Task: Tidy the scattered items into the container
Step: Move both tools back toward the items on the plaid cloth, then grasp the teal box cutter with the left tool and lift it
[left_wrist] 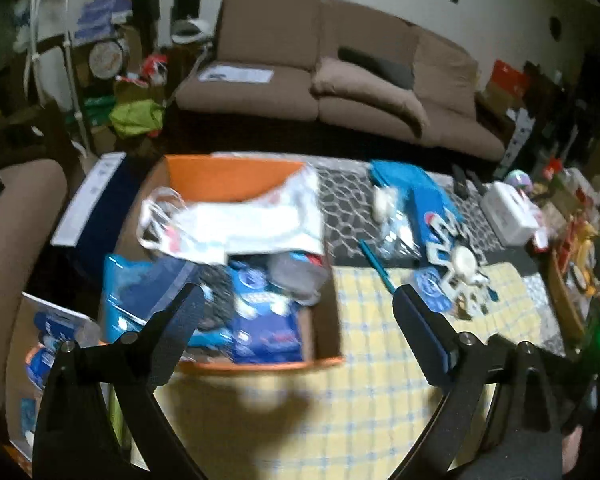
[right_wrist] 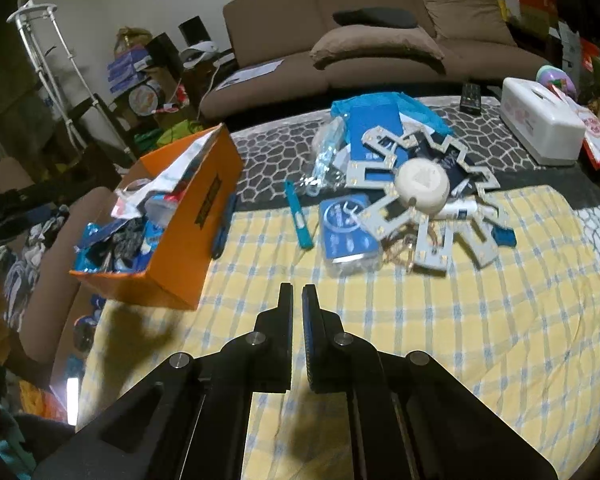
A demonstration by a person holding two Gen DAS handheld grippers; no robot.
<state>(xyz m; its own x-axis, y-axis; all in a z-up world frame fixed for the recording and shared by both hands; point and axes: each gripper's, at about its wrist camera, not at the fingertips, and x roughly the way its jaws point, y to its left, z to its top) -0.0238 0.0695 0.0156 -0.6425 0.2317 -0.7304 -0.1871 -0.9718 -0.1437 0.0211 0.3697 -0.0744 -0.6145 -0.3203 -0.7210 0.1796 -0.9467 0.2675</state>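
The left gripper (left_wrist: 296,300) stands wide apart, empty, above the orange box (right_wrist: 204,184) (already stuffed with blue packets and a white bag). The right gripper (right_wrist: 297,294) is pressed together, holding nothing. The star-shaped light (right_wrist: 420,188), blue pen (right_wrist: 300,220) and what looks like a clear packet (right_wrist: 350,236) lie on the checked cloth (right_wrist: 460,320)

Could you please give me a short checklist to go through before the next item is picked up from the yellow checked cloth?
1. Left gripper open and empty: ok.
2. Right gripper open for a grasp: not ok, shut with nothing in it.
3. Orange box has room: cannot tell, already heaped with packets and a white bag.
4. Items still outside: not ok; teal pen, blue-labelled clear packet, star-shaped LED panel remain.
5. Cloth between gripper and items clear: ok.
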